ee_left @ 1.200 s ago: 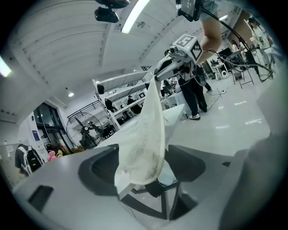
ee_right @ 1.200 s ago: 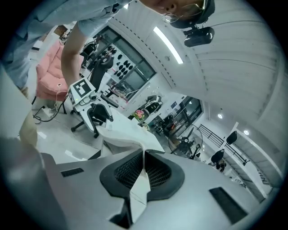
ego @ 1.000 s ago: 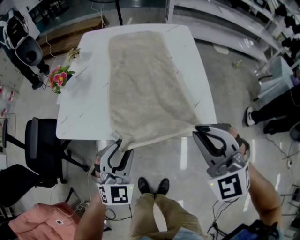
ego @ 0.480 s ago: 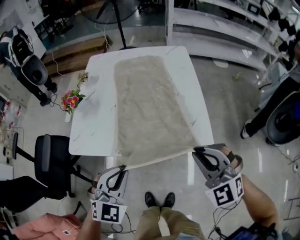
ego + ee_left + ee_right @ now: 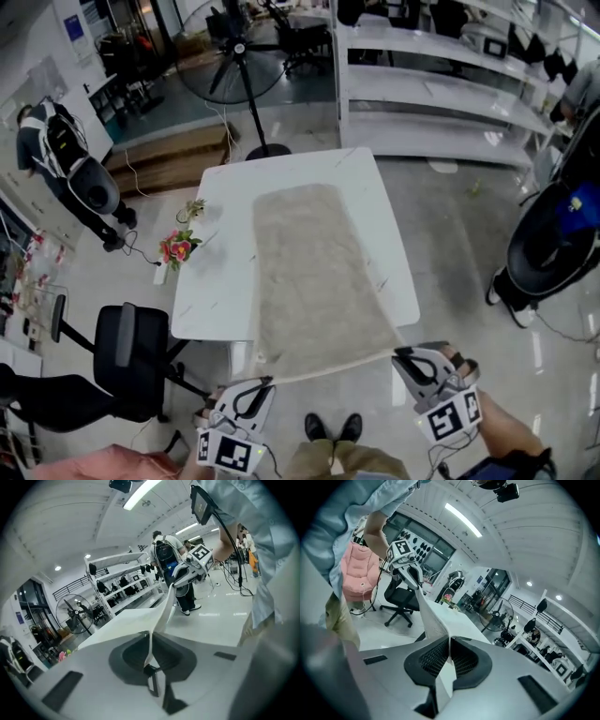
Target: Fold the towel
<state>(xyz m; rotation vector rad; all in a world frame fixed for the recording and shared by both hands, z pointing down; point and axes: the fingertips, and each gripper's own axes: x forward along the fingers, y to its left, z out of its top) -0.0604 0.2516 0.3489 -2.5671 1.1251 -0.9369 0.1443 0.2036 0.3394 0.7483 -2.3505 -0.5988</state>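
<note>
A beige towel [image 5: 314, 272] lies lengthwise on the white table [image 5: 216, 281] in the head view. Its near edge is lifted off the table's front and stretched in a line between my two grippers. My left gripper [image 5: 269, 382] is shut on the near left corner, and my right gripper [image 5: 397, 352] is shut on the near right corner. In the left gripper view the towel corner [image 5: 151, 644] stands pinched between the jaws and runs off toward the right gripper [image 5: 187, 571]. The right gripper view shows the other corner [image 5: 448, 645] clamped, with the left gripper [image 5: 408, 569] beyond it.
A pot of flowers [image 5: 178, 249] sits at the table's left edge. A black office chair [image 5: 131, 352] stands left of the table, a floor fan [image 5: 232, 47] behind it, white shelving [image 5: 441, 103] at back right. A person with a backpack [image 5: 66, 159] stands at far left.
Both grippers have drawn back from the table with the towel's near edge, which now hangs taut between them instead of drooping. The left gripper rose and closed on its corner.
</note>
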